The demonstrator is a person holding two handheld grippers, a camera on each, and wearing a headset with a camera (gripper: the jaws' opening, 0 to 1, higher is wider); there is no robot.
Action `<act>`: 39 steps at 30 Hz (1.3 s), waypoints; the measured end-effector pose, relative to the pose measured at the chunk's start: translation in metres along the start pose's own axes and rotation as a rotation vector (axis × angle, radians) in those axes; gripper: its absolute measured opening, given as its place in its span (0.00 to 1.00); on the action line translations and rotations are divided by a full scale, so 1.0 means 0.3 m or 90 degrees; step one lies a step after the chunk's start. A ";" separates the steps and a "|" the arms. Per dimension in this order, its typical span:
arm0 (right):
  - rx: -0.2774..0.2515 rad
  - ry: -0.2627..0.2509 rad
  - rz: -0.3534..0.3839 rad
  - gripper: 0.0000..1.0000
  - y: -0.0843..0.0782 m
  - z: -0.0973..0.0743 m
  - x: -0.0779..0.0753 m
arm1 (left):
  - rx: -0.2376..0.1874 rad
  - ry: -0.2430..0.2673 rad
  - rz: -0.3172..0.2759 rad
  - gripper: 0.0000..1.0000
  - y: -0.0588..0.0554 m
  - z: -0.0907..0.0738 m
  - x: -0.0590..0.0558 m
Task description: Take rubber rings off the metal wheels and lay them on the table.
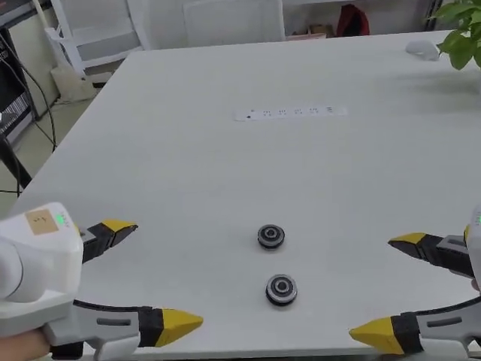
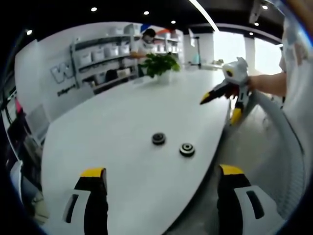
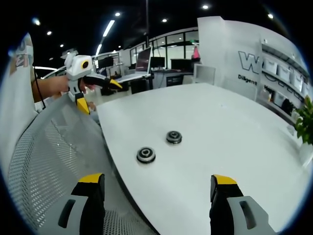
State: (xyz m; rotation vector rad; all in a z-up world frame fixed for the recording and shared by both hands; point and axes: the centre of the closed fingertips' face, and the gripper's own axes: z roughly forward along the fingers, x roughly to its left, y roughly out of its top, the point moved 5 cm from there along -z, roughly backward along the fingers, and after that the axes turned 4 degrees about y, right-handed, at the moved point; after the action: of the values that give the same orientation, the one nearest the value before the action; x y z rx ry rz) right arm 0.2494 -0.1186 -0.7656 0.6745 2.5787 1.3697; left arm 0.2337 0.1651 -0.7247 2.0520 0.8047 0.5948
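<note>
Two small metal wheels with black rubber rings lie flat on the white table (image 1: 225,173). The farther wheel (image 1: 271,236) (image 2: 158,138) (image 3: 173,137) sits just behind the nearer wheel (image 1: 281,289) (image 2: 187,149) (image 3: 145,154), which is close to the table's front edge. My left gripper (image 1: 165,274) (image 2: 162,171) (image 3: 102,98) is open, left of both wheels, holding nothing. Opposite it, my right gripper (image 1: 371,286) (image 3: 157,178) (image 2: 217,111) also stands open and empty at the right. Both have yellow-tipped jaws pointing inward toward the wheels, well apart from them.
A white power strip (image 1: 291,113) lies mid-table behind the wheels. A small white object (image 1: 422,50) and a leafy plant (image 1: 462,34) (image 2: 159,63) are at the far right corner. White chairs (image 1: 233,21) stand beyond the far edge.
</note>
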 end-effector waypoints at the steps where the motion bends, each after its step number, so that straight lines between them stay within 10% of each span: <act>1: 0.000 0.000 0.001 0.89 0.000 0.000 0.000 | 0.001 0.000 -0.002 0.95 -0.003 0.003 0.001; 39: -0.023 0.028 -0.012 0.86 0.047 0.056 -0.052 | 0.007 -0.020 0.025 0.91 0.015 0.056 0.051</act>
State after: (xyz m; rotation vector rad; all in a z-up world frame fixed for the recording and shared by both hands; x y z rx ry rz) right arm 0.2734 -0.1063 -0.7648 0.6201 2.5804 1.4363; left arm 0.2565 0.1653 -0.7283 2.0866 0.7534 0.5793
